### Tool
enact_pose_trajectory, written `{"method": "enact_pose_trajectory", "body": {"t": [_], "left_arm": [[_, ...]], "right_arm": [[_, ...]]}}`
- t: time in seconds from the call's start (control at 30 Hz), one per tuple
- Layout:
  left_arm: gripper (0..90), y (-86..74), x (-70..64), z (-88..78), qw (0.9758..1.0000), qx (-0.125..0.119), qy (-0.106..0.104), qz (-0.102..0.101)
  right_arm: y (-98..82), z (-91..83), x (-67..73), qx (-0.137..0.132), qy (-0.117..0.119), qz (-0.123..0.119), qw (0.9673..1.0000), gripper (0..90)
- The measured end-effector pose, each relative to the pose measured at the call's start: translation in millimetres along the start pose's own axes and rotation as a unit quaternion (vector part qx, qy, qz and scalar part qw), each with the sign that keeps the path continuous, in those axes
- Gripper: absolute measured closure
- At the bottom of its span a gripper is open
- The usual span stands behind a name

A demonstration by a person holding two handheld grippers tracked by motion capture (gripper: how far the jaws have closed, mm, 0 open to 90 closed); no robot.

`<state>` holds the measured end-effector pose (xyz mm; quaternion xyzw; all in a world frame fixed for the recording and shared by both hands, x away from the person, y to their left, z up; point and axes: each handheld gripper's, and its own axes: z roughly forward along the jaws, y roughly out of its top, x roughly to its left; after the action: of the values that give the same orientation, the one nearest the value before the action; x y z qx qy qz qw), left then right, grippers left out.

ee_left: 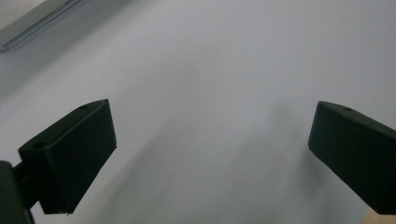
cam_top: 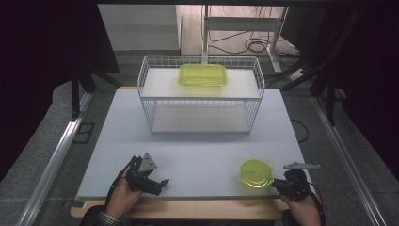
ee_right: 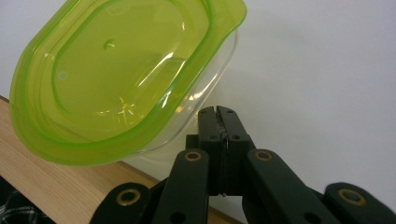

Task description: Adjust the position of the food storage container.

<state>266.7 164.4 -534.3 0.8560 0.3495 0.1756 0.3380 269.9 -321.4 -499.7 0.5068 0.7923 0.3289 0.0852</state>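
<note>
The right tongs (cam_top: 276,184) were at about 5 o'clock on the bench (cam_top: 197,155), near its front edge. Their jaws were clenched together, with nothing between them. The tips were just beside the small green-lidded container (cam_top: 256,173), at its right side; I cannot tell if they touched it. In the right gripper view, this container (ee_right: 121,74) was tilted, and its green lid (ee_right: 65,140) was over a clear body (ee_right: 205,93). It lay partly over the wooden front edge (ee_right: 56,186) of the bench.

The left tongs (cam_top: 160,183) were at about 7 o'clock on the bench, held in the person's left hand (cam_top: 123,197). In the left gripper view the two black jaws stood far apart, released, and between them there was bare white bench (ee_left: 210,93).

A white wire basket (cam_top: 200,96) stood at 12 o'clock, well apart from both tongs. A larger green-lidded box (cam_top: 203,75) rested on its upper shelf.
</note>
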Motion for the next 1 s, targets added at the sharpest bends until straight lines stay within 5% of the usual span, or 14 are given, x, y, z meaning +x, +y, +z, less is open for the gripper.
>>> {"method": "enact_pose_trajectory", "body": {"t": [0.57,1.0], "left_arm": [[1.1,0.1,-0.5,-0.3,1.0,0.001,0.001,0.002],[1.3,0.1,-0.9,0.4,1.0,0.002,0.001,0.004]], "right_arm": [[-5.3,5.2,22.6,0.028,0.017,-0.001,0.9995,87.7],[19.0,34.8,32.7,0.023,0.043,-0.003,0.9988,87.3]]}}
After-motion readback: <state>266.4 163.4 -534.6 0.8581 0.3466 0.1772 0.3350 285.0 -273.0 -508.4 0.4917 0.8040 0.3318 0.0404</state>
